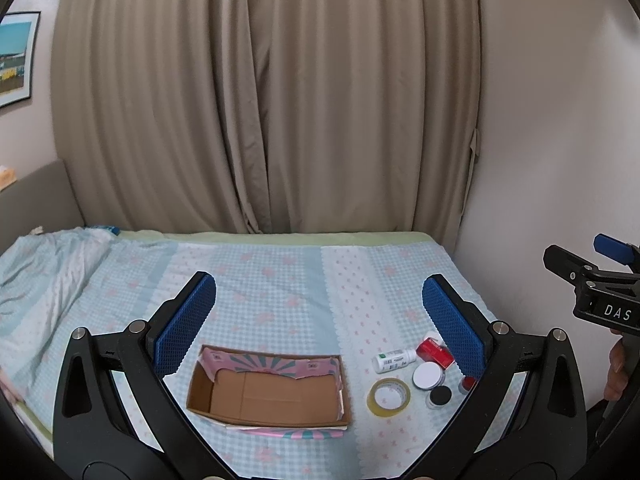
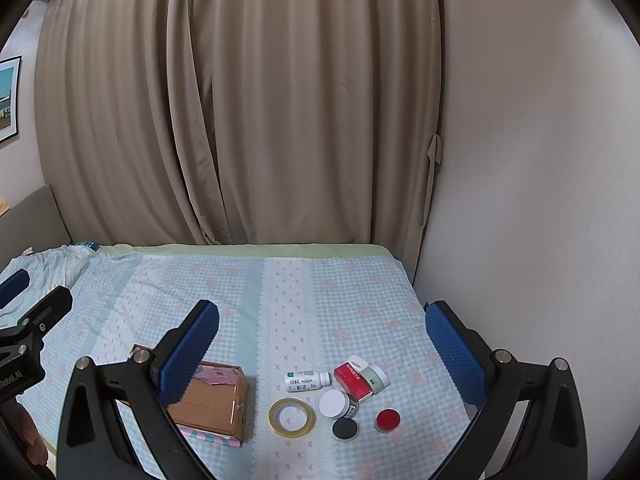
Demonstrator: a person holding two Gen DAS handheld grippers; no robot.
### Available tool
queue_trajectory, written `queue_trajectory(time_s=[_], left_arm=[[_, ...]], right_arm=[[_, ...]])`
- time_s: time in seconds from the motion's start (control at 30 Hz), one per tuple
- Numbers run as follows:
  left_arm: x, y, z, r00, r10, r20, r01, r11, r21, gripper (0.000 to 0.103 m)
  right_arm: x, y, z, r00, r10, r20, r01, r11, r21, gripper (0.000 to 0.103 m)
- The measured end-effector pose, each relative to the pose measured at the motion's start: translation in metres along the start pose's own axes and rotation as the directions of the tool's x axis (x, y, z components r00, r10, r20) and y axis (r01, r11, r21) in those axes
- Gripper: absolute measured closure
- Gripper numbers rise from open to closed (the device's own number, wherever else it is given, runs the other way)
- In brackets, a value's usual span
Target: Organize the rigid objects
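Note:
An empty cardboard box [image 1: 276, 394] [image 2: 216, 404] lies open on the checked bed sheet [image 1: 280, 280]. To its right sits a cluster: a tape roll [image 2: 292, 417] [image 1: 389, 397], a white bottle on its side [image 2: 307, 381] [image 1: 394, 360], a red carton [image 2: 353, 380] [image 1: 434, 353], a white-lidded jar [image 2: 336, 403] [image 1: 429, 375], a black-lidded jar [image 2: 345, 428] [image 1: 440, 395], a red-lidded jar [image 2: 387, 420] [image 1: 467, 383] and a pale green jar [image 2: 378, 378]. My left gripper [image 1: 320, 300] hangs open above the box. My right gripper [image 2: 322, 328] hangs open above the cluster. Neither holds anything.
Beige curtains [image 1: 264, 96] close off the far side of the bed. A white wall [image 2: 540, 200] runs along the right edge. A rumpled blanket [image 1: 48, 272] lies at the left. The right gripper's body [image 1: 600, 288] and a hand [image 1: 618, 372] show at the right of the left wrist view.

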State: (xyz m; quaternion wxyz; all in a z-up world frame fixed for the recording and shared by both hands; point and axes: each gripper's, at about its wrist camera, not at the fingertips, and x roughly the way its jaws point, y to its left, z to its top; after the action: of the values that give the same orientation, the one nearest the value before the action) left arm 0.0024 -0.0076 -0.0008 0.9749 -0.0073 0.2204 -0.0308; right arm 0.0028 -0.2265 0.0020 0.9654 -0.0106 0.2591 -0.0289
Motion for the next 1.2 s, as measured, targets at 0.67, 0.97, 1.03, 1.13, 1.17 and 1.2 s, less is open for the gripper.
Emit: queue_trajectory(time_s=[0.67, 0.97, 1.03, 1.13, 1.17, 1.2], left_arm=[[-0.002, 0.003, 0.001, 1.000, 0.004, 0.001, -0.004, 1.000, -0.009, 0.001], [-0.001, 0.006, 0.006, 1.000, -0.001, -0.022, 0.001, 1.000, -0.008, 0.001], [0.002, 0.006, 0.010, 0.999, -0.008, -0.039, 0.008, 1.000, -0.001, 0.001], [0.013, 0.005, 0.010, 0.996, -0.035, -0.078, 0.035, 0.999, 0.003, 0.001], [0.018, 0.004, 0.008, 0.994, -0.051, -0.093, 0.052, 0.999, 0.002, 0.001], [0.025, 0.002, 0.006, 0.992, -0.067, -0.106, 0.068, 0.998, 0.001, 0.001]], right_arm=[[-0.001, 0.001, 0.000, 1.000, 0.002, 0.000, -0.002, 1.000, -0.002, 0.000], [-0.004, 0.000, 0.000, 1.000, 0.002, 0.003, -0.002, 1.000, 0.010, 0.000], [-0.004, -0.002, 0.001, 1.000, -0.002, -0.002, 0.002, 1.000, 0.019, 0.000], [-0.002, -0.007, 0.000, 1.000, -0.015, -0.020, 0.016, 0.999, 0.034, 0.000], [0.000, -0.009, 0.000, 0.999, -0.022, -0.030, 0.023, 0.999, 0.039, 0.000], [0.002, -0.012, -0.002, 0.999, -0.025, -0.038, 0.026, 0.999, 0.041, 0.000]])
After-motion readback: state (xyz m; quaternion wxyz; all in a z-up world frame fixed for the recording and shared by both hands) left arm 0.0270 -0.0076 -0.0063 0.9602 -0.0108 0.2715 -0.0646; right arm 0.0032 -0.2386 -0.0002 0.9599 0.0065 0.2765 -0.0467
